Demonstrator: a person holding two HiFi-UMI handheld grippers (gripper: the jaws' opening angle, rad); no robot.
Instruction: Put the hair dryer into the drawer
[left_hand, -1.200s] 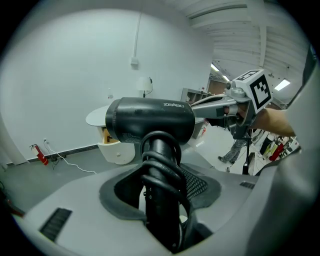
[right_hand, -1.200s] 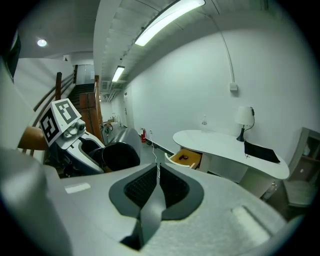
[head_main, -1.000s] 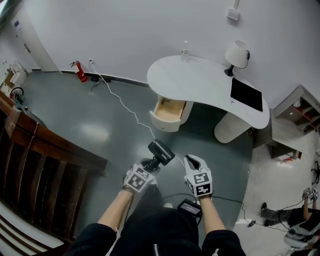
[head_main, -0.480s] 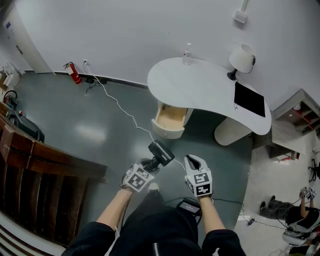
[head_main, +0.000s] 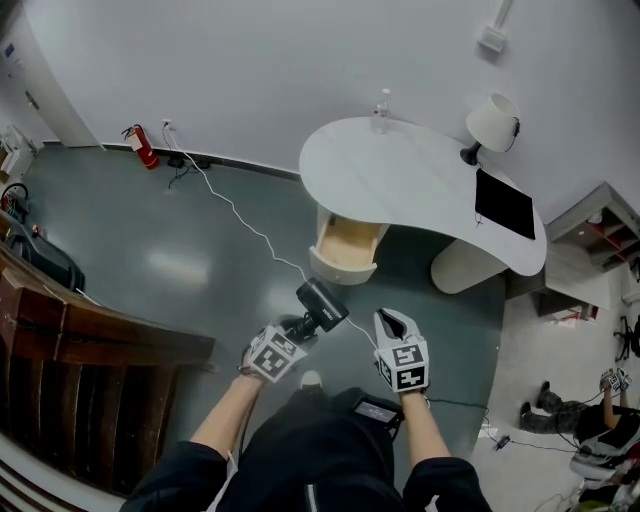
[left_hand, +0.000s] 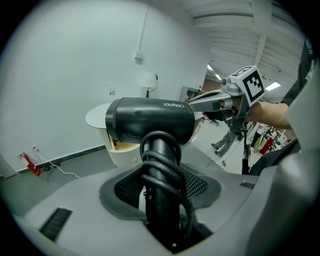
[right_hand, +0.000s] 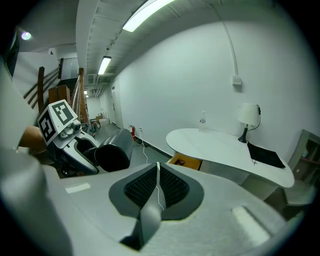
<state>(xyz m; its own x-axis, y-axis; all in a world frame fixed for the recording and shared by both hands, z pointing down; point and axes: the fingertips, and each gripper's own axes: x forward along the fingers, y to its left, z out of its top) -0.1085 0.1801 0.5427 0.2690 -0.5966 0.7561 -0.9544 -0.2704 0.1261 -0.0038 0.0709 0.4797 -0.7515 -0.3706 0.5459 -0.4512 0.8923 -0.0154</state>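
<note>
Gaping drawer (head_main: 338, 270), maybe small item (right_hand: 186, 161)

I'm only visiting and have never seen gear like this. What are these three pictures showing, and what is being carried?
There is no robot here: a person holds a hand-held gripper in each hand. The wide picture comes from a camera on the person's head, looking down. The other two come from cameras riding on each gripper, looking along its jaws.

The left gripper is clamped on the handle of a black hair dryer, whose cord is coiled round that handle. The right gripper has its jaws together, with only a thin white strand along their seam.

Ahead stands a curved white desk with an open drawer. On the desk are a lamp, a bottle and a dark flat pad.
</note>
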